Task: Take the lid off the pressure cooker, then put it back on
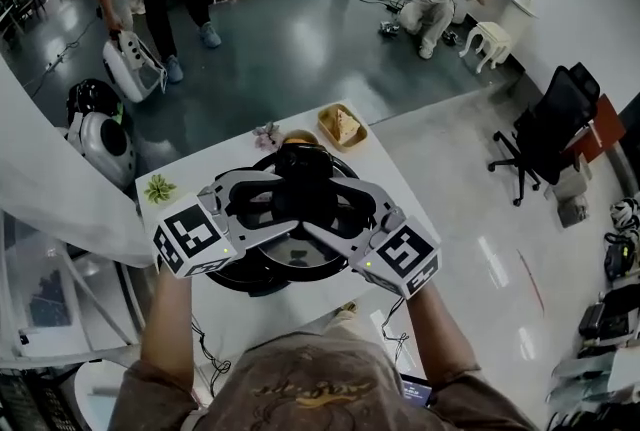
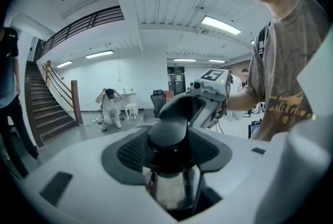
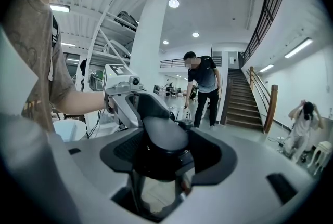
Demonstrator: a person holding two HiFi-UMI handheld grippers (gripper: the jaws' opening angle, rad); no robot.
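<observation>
Both left gripper [image 1: 272, 207] and right gripper [image 1: 335, 209] clamp the lid [image 3: 158, 140] at mid-table [image 1: 190, 181].

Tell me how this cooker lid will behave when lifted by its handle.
Probably rigid and fairly heavy: the lid looks like shiny metal or glass under a thick black handle. It may tilt if one side loosens, since the left gripper and right gripper clamp opposite handle ends. The smooth handle could slip.

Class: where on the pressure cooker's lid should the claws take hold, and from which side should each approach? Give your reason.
The black handle atop the lid: a raised bar, narrow enough for jaws. Come in from opposite ends, as the left claw and right claw hold it.
</observation>
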